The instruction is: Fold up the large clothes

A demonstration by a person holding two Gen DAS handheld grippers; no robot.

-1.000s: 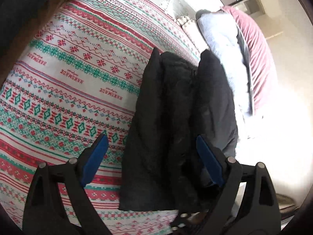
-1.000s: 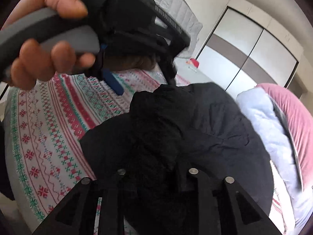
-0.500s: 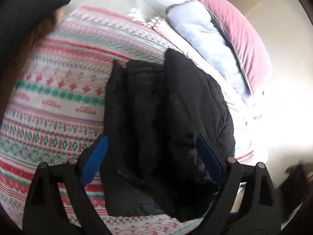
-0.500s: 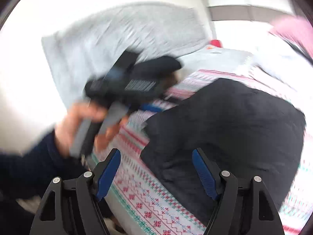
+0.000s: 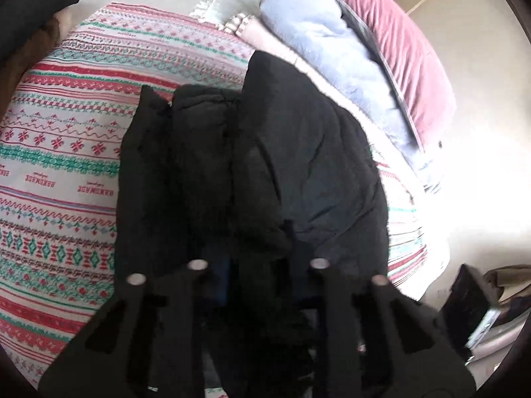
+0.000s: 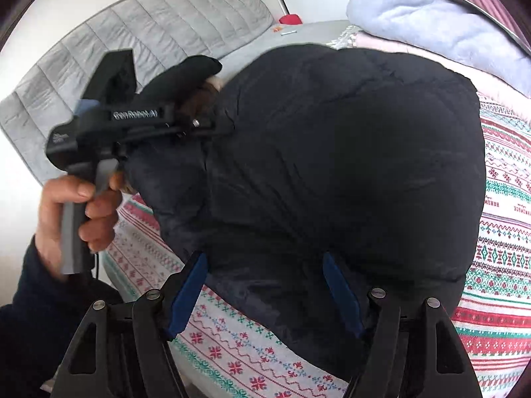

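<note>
left gripper (image 5: 257,265): jaws closing, drawn in narrow on a bunched fold at the near edge of the black jacket (image 5: 265,165); fabric sits between them and the pads look pressed into it, though dark cloth hides the contact itself.
left gripper, other view (image 6: 212,126): tips buried in the jacket's left edge, a raised flap of fabric above them.
left hand (image 6: 79,212): wrapped round the grey grip, dark sleeve at the wrist, left of the jacket.
right gripper (image 6: 265,292): jaws wide, easing slightly inward; blue pads (image 6: 190,290) stand either side of the jacket's near hem, not pressing on it. Grips nothing.
jacket: puffy, folded into a thick bundle, lying on the patterned bedspread (image 6: 504,232); its near end overhangs the bedspread's edge toward the left gripper.
bedspread: red, green and white bands, showing left and right of the jacket and under its near hem.
pale blue blanket (image 5: 332,49): beyond the jacket, to its right in the left wrist view.
pink cushion (image 5: 398,49): just behind the blue blanket.
grey quilted pad (image 6: 132,39): far side, beyond the jacket's left edge, leaning on the white wall.
</note>
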